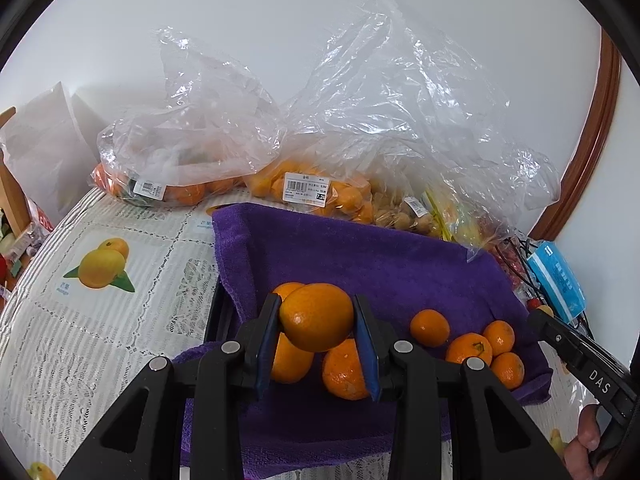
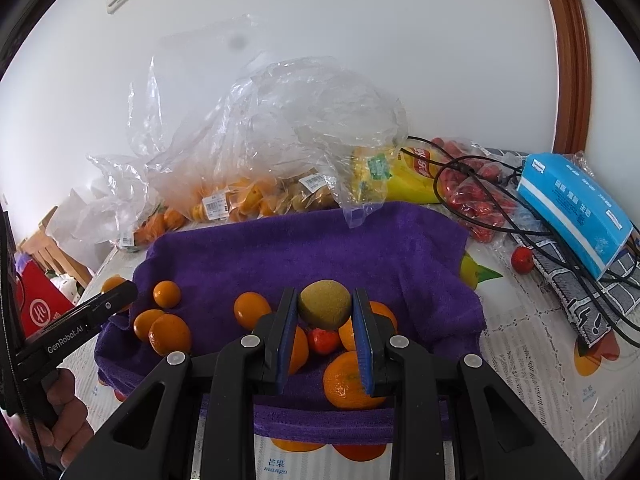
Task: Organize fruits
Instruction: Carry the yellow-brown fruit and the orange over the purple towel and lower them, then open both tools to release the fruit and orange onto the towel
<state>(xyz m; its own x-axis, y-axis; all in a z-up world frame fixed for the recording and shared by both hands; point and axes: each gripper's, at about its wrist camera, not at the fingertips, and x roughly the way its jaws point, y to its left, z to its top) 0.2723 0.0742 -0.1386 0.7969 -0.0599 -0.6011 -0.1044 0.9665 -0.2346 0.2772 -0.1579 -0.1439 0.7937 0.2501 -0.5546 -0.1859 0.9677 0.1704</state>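
Left wrist view: we hold a kumquat [image 1: 316, 317] clamped between the blue pads of our left gripper [image 1: 316, 320], above the purple towel [image 1: 360, 248].
Right wrist view: our right gripper [image 2: 325, 312] is closed around a small brownish-green round fruit [image 2: 325, 309], also over the towel.
Done so far: we count several kumquats already loose on the towel, one cluster [image 1: 486, 346] toward its right side and others just under the left gripper; a small red fruit [image 2: 323, 340] lies among them.
Left to do: we judge the job is partly done; both held fruits still need setting down, and the clear plastic bags [image 1: 360, 128] behind the towel still hold many orange fruits [image 2: 240, 200] and pale brown ones [image 1: 404, 216].
Grouping: we cannot tell whether the fruits are being sorted by kind, since kinds lie mixed on the towel.
Around us: a blue tissue pack [image 2: 576, 208], black cables [image 2: 480, 184], a yellow packet [image 2: 400, 176], a bag of red fruits [image 2: 480, 200] and a stray red fruit [image 2: 522, 259] on the printed tablecloth [image 1: 100, 320].
In the way: a loose bag flap [image 2: 360, 208] droops onto the towel's far edge, and our two grippers work close together.
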